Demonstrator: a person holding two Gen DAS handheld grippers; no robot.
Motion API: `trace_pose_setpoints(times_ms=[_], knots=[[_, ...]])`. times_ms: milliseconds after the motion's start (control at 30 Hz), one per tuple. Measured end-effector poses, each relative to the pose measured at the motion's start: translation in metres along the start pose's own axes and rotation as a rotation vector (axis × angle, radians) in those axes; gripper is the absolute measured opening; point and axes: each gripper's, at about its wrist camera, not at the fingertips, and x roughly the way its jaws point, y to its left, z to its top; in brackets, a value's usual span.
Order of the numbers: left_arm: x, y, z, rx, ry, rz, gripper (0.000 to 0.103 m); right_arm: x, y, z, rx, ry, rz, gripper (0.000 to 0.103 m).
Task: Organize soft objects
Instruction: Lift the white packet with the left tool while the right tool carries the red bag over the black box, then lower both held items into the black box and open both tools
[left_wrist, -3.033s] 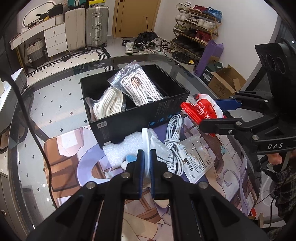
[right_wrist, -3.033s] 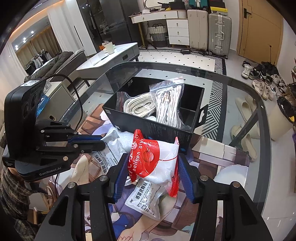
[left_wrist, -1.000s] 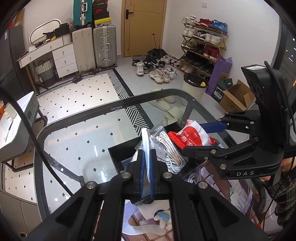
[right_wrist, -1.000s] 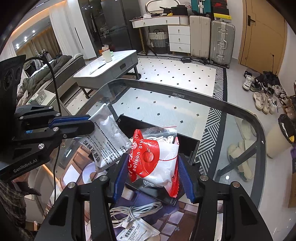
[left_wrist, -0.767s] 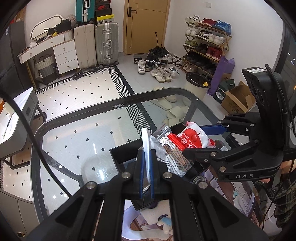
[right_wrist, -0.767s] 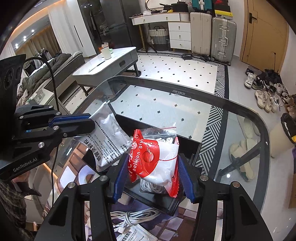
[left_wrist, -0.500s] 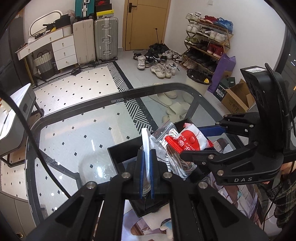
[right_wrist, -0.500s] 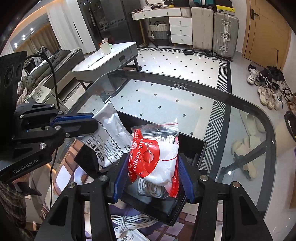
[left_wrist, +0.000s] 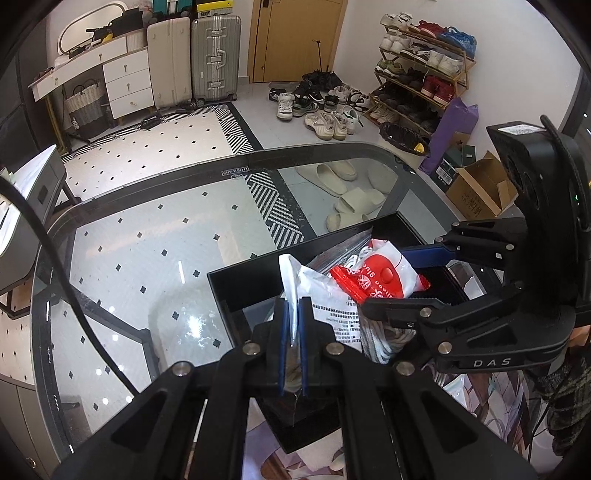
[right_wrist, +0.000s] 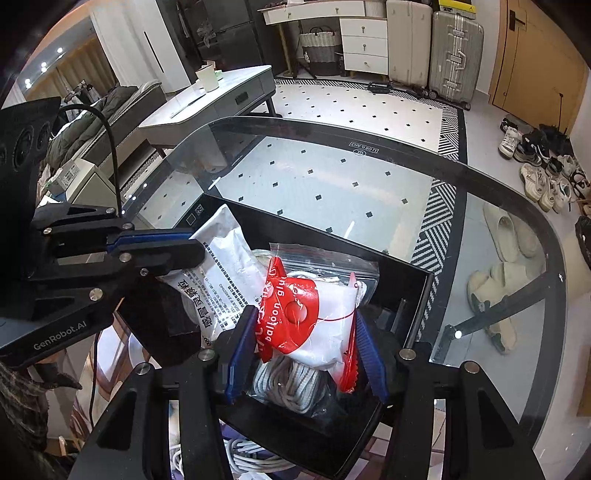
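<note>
Red-and-white pouch: clamped in my right gripper, over black box.
White packet: pinched by my left gripper, at nine o'clock.

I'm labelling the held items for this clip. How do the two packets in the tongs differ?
The red-and-white balloon-glue packet is puffy and held across its width by the right tongs; the white printed sachet is flatter and pinched at one edge by the left tongs. The first bears red graphics, the second only black text. Both hang over the black box.
</note>
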Motion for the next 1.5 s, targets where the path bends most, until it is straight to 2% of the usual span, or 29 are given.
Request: trace_pose_setpoints(times_ms=[300,433,600,733,767,800,833,967,1100,1300,1467,1500], knots=[[0.012,-0.004,-0.006,0.012,0.024,0.032,0.002,0.010,0.012,0.003,-0.077,0.032,-0.082,0.053],[0.014,-0.004,-0.007,0.017,0.029,0.034,0.003,0.012,0.011,0.003,-0.078,0.030,-0.090,0.053],[0.012,-0.002,-0.007,0.021,0.032,0.041,0.005,0.012,0.012,0.003,-0.088,0.032,-0.090,0.062],[0.007,-0.005,-0.006,0.026,0.024,0.050,0.013,0.008,0.018,0.002,-0.115,0.027,-0.110,0.068],[0.006,-0.005,-0.005,0.026,0.020,0.052,0.018,0.007,0.019,0.002,-0.116,0.022,-0.108,0.071],[0.004,-0.004,-0.005,0.024,0.016,0.052,0.030,0.005,0.020,0.003,-0.115,0.017,-0.104,0.073],[0.001,-0.004,-0.005,0.017,0.011,0.049,0.038,0.002,0.020,0.003,-0.114,0.011,-0.100,0.074],[-0.008,-0.004,-0.004,0.011,-0.015,0.041,0.038,-0.009,0.019,0.002,-0.101,-0.013,-0.090,0.079],[-0.017,-0.007,-0.004,0.018,-0.028,0.046,0.043,-0.019,0.018,0.001,-0.084,-0.031,-0.083,0.086],[-0.029,-0.006,-0.007,0.026,-0.044,0.045,0.046,-0.034,0.016,-0.001,-0.060,-0.059,-0.077,0.090],[-0.041,-0.008,-0.010,0.023,-0.065,0.042,0.053,-0.050,0.013,-0.009,-0.040,-0.082,-0.063,0.096],[-0.043,-0.009,-0.010,0.022,-0.068,0.042,0.060,-0.053,0.013,-0.010,-0.037,-0.085,-0.062,0.097]])
